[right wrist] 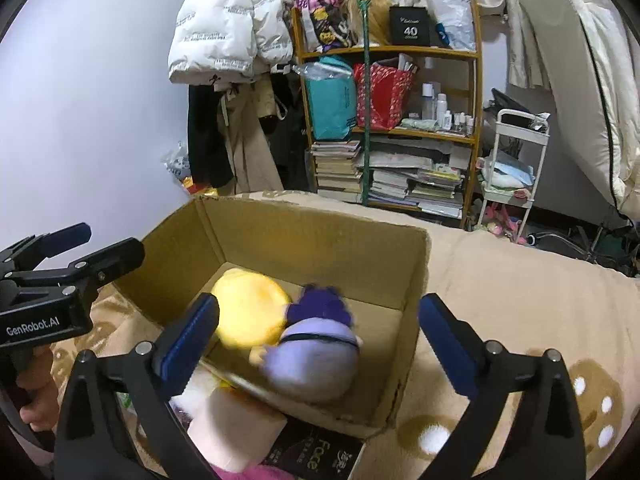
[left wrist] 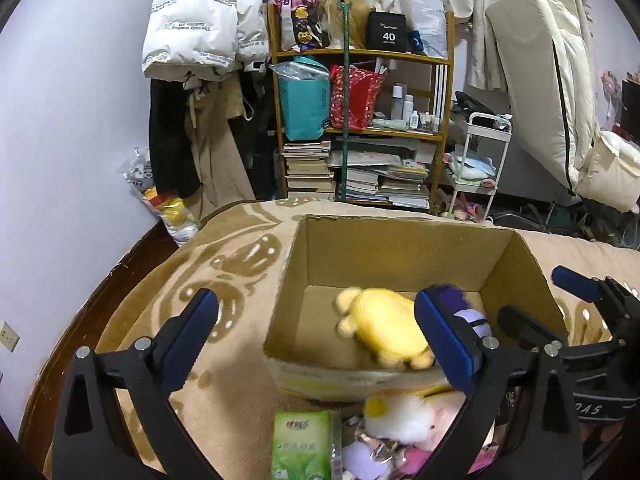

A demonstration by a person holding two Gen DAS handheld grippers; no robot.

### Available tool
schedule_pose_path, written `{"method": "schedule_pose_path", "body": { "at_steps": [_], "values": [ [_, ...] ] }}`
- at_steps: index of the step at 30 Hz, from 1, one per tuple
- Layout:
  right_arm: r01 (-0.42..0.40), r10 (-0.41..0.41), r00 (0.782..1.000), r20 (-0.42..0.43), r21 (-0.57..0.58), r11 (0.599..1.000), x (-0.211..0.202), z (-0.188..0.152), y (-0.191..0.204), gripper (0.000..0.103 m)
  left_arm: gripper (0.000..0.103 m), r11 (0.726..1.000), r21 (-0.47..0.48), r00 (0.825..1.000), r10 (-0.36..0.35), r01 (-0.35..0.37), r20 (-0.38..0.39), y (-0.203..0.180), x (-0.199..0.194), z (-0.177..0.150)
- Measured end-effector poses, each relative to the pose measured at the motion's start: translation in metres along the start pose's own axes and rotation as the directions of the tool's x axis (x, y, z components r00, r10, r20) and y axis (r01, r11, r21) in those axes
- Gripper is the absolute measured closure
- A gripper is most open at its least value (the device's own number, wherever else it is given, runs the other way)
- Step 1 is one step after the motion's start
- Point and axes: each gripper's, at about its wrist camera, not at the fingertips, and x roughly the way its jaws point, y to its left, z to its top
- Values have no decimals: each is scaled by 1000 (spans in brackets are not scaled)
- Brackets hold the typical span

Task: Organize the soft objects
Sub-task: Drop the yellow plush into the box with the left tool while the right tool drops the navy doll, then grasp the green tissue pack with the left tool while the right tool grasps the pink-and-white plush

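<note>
Left wrist view: bed blanket [left wrist: 224,276], tan with brown print, fills the foreground. Open cardboard box [left wrist: 400,248] sits on it, flaps gone or folded, tilted a bit toward camera. Inside the box: yellow plush [left wrist: 384,324] lying on the floor of it, purple plush [right wrist: 316,344] right beside, touching it. Both blurred. Outside the box, against its near wall: white plush [left wrist: 404,412] with a yellow spot, pink and lilac bits under it, green tissue pack [left wrist: 302,446] just to its left. Right wrist view shows a pink block [right wrist: 236,428] and a black pack marked "Face" [right wrist: 316,454] at the same near wall.

Left gripper [left wrist: 316,336]: fingers wide apart, nothing between them, hovering over the box's near left corner. Right gripper [right wrist: 318,340]: fingers wide apart too, straddling the box's right side above the purple plush, not touching it.

Background: bookshelf [left wrist: 360,120], white jacket [left wrist: 200,16].
</note>
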Motion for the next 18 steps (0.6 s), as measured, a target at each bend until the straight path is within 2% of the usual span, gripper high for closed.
{"method": "schedule_pose_path", "body": {
  "at_steps": [18],
  "values": [
    [41, -39, 998, 48, -39, 998, -78, -7, 30, 0, 5, 998, -26, 998, 58, -59, -32, 27, -81, -16]
  ]
}}
